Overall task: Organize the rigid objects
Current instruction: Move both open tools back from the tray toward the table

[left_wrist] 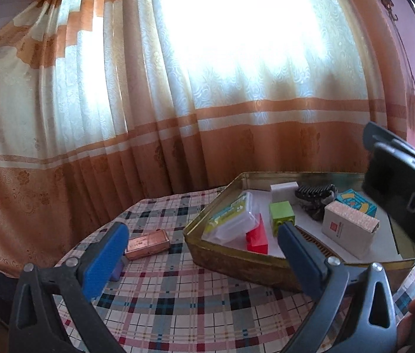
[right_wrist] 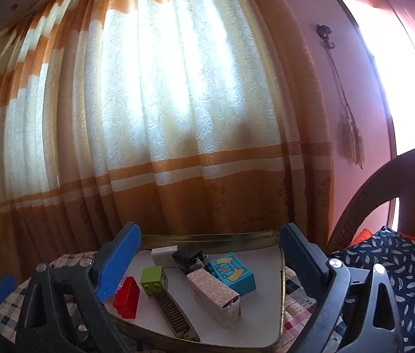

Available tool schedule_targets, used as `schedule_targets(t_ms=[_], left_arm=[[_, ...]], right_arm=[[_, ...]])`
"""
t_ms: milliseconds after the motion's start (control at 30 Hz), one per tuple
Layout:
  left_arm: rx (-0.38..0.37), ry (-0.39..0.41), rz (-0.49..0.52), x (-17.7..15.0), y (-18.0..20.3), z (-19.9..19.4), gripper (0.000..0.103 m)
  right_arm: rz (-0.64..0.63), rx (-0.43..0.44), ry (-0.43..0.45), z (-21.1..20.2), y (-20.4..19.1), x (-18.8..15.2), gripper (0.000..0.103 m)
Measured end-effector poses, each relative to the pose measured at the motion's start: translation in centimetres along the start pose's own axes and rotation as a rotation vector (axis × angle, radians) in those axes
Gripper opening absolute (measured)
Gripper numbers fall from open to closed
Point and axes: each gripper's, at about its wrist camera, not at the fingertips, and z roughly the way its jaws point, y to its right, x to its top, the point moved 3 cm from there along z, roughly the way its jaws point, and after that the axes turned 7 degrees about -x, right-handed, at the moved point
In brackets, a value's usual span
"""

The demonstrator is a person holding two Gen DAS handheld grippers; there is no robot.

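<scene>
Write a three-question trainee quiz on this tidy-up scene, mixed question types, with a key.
1. True or false: the copper case lies inside the gold tray.
2. Which stands beside the red block? A) green block B) blue box C) comb
3. Fill in: the left gripper and right gripper are both ____.

Key: 1 false, it lies on the checked tablecloth; 2 A; 3 open.

A lived-in home room: long cream-and-orange patterned curtains (right_wrist: 160, 117) cover a bright window, pink walls (right_wrist: 354, 88) surround it, and a plaid checked tablecloth (left_wrist: 178, 294) covers the bench.
</scene>
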Motion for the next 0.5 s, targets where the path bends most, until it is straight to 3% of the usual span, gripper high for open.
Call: schedule_targets(t_ms=[500], left_arm=[[-0.007, -0.002, -0.041, -0.07, -0.66, 0.05, 0.103]], right_arm=[[0.014, -0.011, 0.006, 0.03, 0.32, 0.12, 0.098]])
